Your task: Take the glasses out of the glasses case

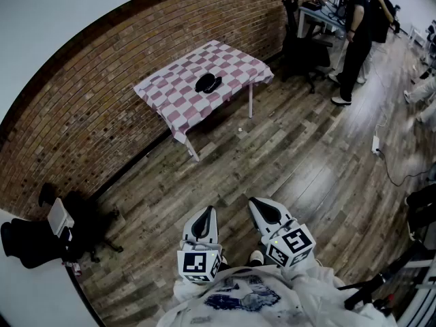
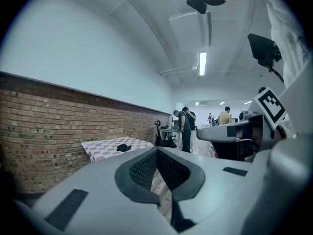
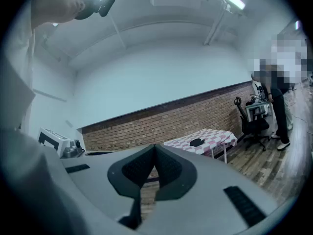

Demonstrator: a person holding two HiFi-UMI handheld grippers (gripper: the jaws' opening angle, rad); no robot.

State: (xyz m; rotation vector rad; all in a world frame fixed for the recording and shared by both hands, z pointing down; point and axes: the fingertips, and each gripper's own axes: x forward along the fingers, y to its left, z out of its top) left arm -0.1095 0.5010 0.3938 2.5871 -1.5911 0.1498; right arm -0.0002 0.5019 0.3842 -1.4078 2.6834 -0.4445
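A black glasses case (image 1: 208, 83) lies closed on a table with a red-and-white checked cloth (image 1: 235, 56) far across the room; it shows small in the left gripper view as the glasses case (image 2: 123, 147) and in the right gripper view as the glasses case (image 3: 196, 142). My left gripper (image 1: 202, 216) and right gripper (image 1: 262, 207) are held close to my body, well short of the table. Both have their jaws shut with nothing between them. No glasses are visible.
A brick wall (image 1: 102, 87) runs behind the table. Black office chairs (image 1: 303, 46) stand to its right by a desk, where two people (image 1: 357, 33) stand. Another dark chair (image 1: 75, 230) sits at the left. Wooden floor (image 1: 272, 155) lies between me and the table. A cable (image 1: 392, 169) trails at the right.
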